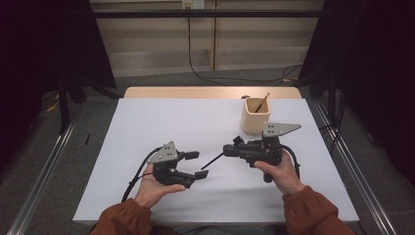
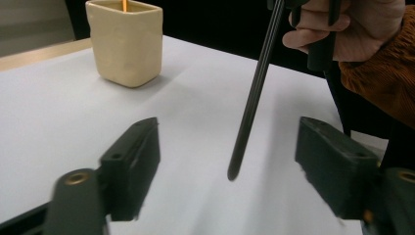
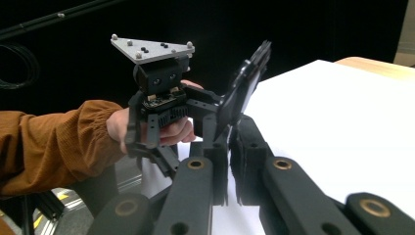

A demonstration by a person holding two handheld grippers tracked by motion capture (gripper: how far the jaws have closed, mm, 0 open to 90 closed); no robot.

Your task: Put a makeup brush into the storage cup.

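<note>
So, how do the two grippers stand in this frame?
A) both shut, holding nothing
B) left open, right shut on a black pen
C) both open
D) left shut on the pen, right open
B: the left gripper jaws are spread wide, while the right gripper clamps a black pen.

The black pen (image 2: pixel 252 93) looked smooth, faintly glossy plastic, the cream cup (image 2: pixel 125 41) matt and slightly uneven like glazed ceramic, the table (image 1: pixel 195 122) covering matt white, and the right gripper (image 1: pixel 231 150) matt black plastic under a grey metal plate.
</note>
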